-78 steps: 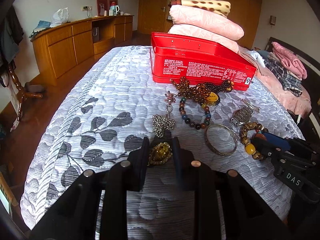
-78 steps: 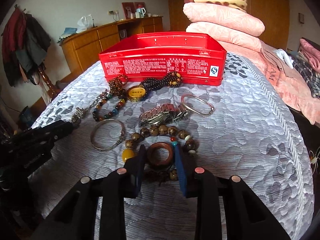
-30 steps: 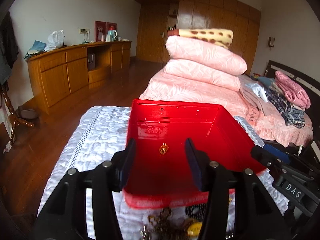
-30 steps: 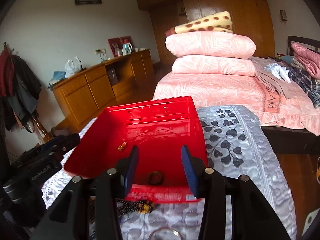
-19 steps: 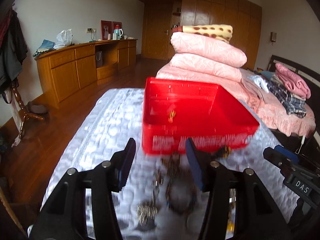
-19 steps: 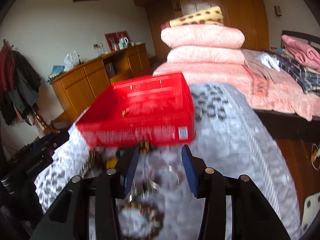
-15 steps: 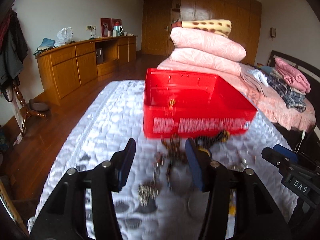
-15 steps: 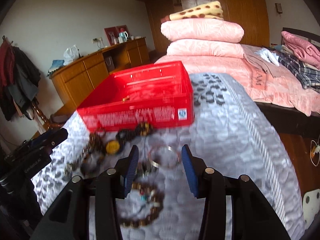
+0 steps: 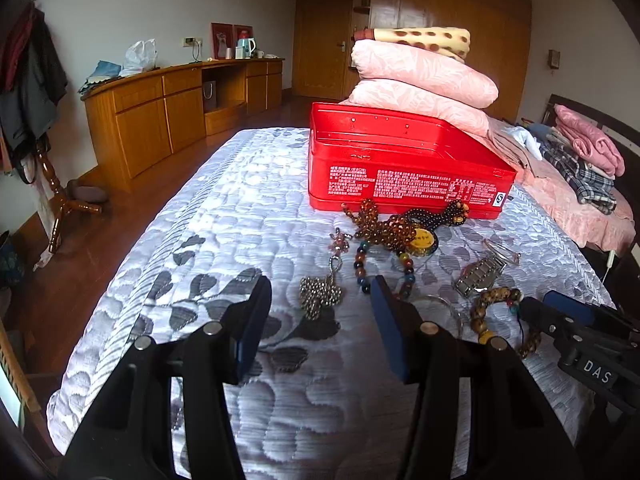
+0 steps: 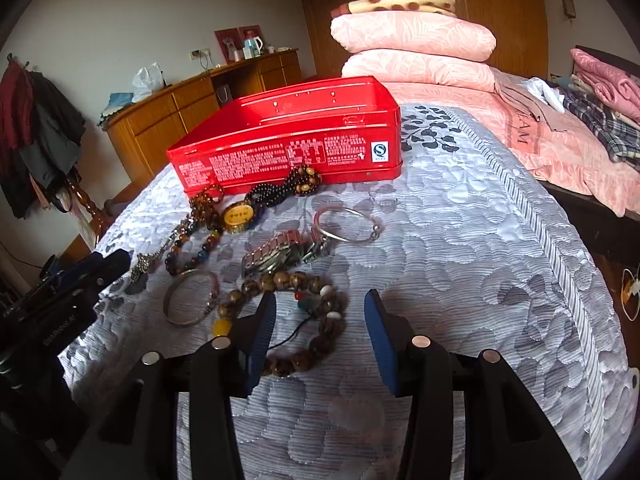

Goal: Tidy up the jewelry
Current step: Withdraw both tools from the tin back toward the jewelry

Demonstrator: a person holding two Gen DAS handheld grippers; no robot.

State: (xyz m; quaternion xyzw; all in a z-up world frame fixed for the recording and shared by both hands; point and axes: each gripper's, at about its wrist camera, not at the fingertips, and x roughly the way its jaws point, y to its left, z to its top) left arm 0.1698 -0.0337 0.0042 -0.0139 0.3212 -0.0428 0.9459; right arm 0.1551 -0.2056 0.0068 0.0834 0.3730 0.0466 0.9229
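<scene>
Silver-grey quilted bedspread [image 9: 224, 216] with a leaf pattern lies under everything, and the red tin [image 9: 404, 168] sits open on it, ahead of both my tongs.

From my left gripper [image 9: 320, 308], jaws standing apart with nothing clamped, I look straight over a silver beaded charm [image 9: 322, 292] lying on the quilt in line with the gap. Beyond it sit a multicoloured bead bracelet [image 9: 362, 264] and a tangle of amber beads [image 9: 380, 224] just before the tin's near wall. This view also catches the tin's inner far wall, though not its floor, so I cannot tell what is inside.

My right gripper [image 10: 320, 320] is likewise parted and empty, with a brown wooden bead bracelet [image 10: 304, 312] partly in line with its gap. Only this view shows the 2 silver bangles whole: 1 [image 10: 348, 224] beyond a metal watch [image 10: 280, 254], the other [image 10: 192, 298] to the left. It also shows the yellow pendant [image 10: 238, 216] clearly.

Each view shows the other gripper at its edge. A wooden sideboard [image 9: 168, 108] and stacked pink quilts [image 9: 424, 84] stand behind.
</scene>
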